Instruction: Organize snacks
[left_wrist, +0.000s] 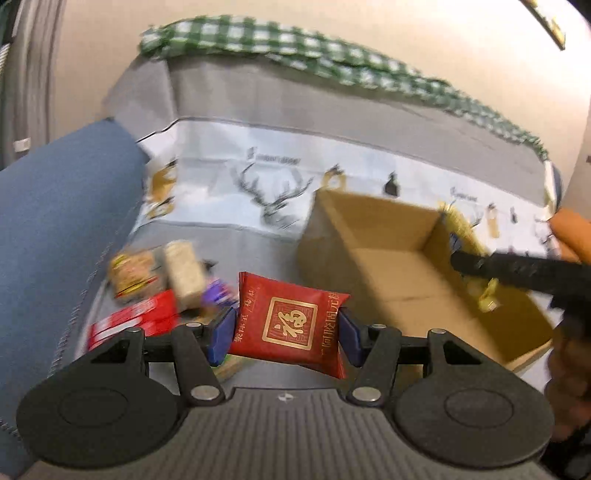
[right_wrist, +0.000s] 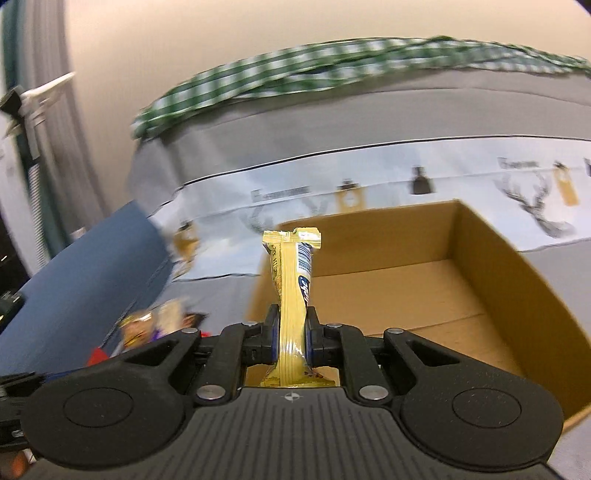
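My left gripper (left_wrist: 287, 330) is shut on a red snack packet with a gold square emblem (left_wrist: 291, 323), held above the grey cloth just left of an open cardboard box (left_wrist: 391, 258). My right gripper (right_wrist: 291, 334) is shut on a yellow snack bar (right_wrist: 293, 295) that stands upright, held over the near left edge of the same cardboard box (right_wrist: 443, 291). The right gripper also shows in the left wrist view (left_wrist: 517, 271), over the box's right side. A pile of loose snacks (left_wrist: 155, 284) lies on the cloth to the left; it also shows blurred in the right wrist view (right_wrist: 155, 325).
The surface is covered by a grey cloth with a white deer-print band (left_wrist: 273, 177). A blue cushion (left_wrist: 55, 229) lies at the left. A green checked cloth (left_wrist: 295, 48) runs along the back edge against a beige wall.
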